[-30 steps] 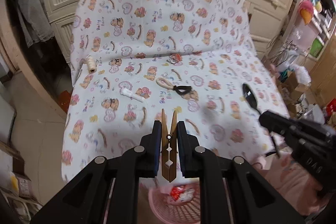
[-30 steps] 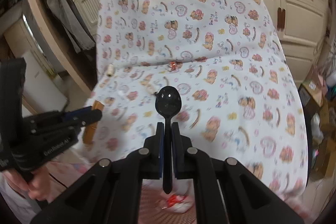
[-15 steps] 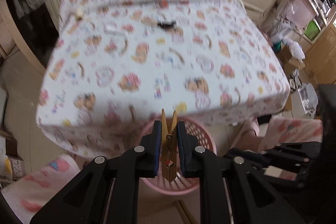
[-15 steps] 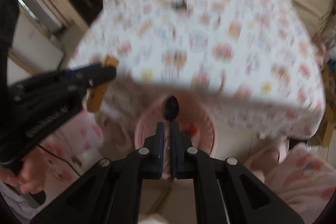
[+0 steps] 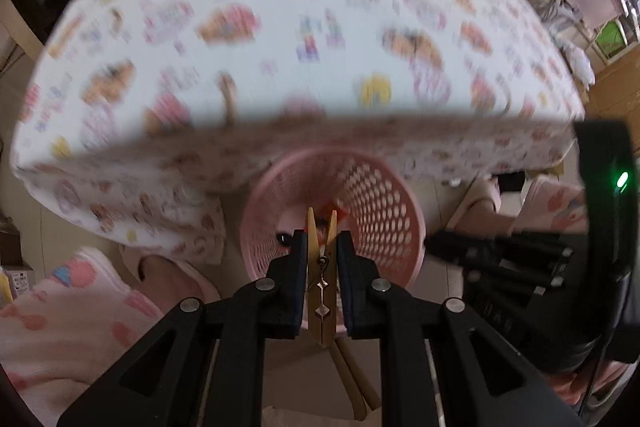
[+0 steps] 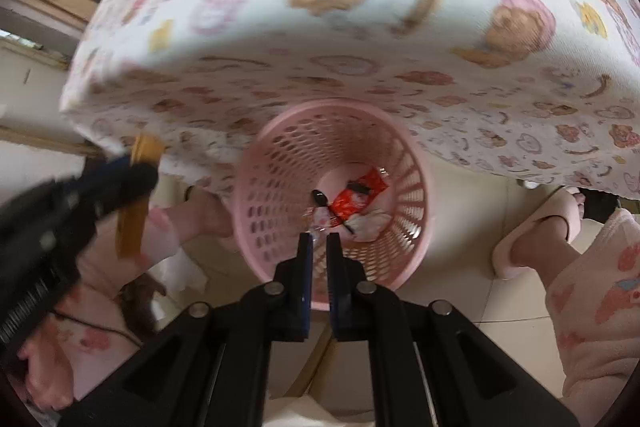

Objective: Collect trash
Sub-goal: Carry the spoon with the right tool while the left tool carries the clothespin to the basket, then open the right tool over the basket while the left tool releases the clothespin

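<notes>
Though print blurs, left tongs (image 5: 322, 251) grip a clothespin (image 5: 320, 291) above the basket (image 5: 384, 195).

- Left wrist view: looks steeply down along its fingers, from above and in front of the pink basket (image 5: 362, 195) on the floor, patterned bed edge (image 5: 280, 131) across the upper frame, blurred.
- Right wrist view: same steep downward aim, nearer the basket (image 6: 280, 155), sees its bottom.
- Shared: basket, bed edge, floor; each view catches the other gripper at its side.
</notes>
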A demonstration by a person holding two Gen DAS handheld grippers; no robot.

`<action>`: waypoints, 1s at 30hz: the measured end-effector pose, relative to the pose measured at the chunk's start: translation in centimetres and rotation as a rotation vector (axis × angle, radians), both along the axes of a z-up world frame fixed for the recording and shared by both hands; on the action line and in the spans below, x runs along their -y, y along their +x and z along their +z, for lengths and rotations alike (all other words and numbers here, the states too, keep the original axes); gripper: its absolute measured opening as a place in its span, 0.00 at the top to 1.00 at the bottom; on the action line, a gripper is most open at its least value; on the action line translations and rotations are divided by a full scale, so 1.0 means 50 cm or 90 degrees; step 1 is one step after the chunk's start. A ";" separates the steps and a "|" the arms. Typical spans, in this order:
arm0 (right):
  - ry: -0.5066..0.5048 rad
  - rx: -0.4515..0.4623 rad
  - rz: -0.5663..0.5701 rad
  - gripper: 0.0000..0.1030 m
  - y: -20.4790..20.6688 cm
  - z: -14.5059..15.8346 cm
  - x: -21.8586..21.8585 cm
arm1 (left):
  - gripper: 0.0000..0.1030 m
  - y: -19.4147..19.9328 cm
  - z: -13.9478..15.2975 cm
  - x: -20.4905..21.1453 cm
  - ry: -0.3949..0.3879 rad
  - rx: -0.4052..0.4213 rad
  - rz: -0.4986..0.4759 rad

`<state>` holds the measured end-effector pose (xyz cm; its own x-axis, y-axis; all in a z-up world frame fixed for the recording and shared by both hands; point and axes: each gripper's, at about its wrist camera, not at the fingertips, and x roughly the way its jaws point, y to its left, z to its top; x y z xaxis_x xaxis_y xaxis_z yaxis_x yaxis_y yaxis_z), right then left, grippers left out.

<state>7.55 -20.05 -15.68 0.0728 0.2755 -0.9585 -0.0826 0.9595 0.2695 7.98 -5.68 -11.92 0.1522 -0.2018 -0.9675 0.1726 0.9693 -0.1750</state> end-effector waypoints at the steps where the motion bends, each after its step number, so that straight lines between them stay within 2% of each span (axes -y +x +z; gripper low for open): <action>1: -0.011 0.005 -0.003 0.94 0.002 -0.005 0.002 | 0.87 -0.002 -0.014 0.004 -0.001 -0.010 -0.002; 4: -0.025 0.006 -0.018 0.94 0.009 -0.017 0.012 | 0.87 -0.007 -0.057 0.017 0.010 -0.035 -0.010; 8: -0.036 0.017 -0.040 0.94 0.016 -0.016 0.026 | 0.87 -0.013 -0.106 0.026 0.052 -0.060 -0.014; 13: -0.023 0.021 -0.049 0.94 0.020 -0.008 0.035 | 0.87 -0.011 -0.132 0.018 0.040 -0.081 -0.006; 17: -0.029 0.023 -0.048 0.86 0.020 -0.007 0.034 | 0.87 -0.005 -0.151 0.024 0.062 -0.082 -0.009; 21: -0.031 0.021 -0.048 0.79 0.020 -0.010 0.036 | 0.87 -0.008 -0.182 0.029 0.065 -0.117 -0.010; 24: -0.022 0.019 -0.051 0.69 0.019 -0.007 0.042 | 0.87 -0.009 -0.186 0.034 0.073 -0.116 -0.016; 30: -0.020 0.018 -0.065 0.65 0.022 -0.002 0.053 | 0.87 -0.009 -0.196 0.020 0.053 -0.146 0.002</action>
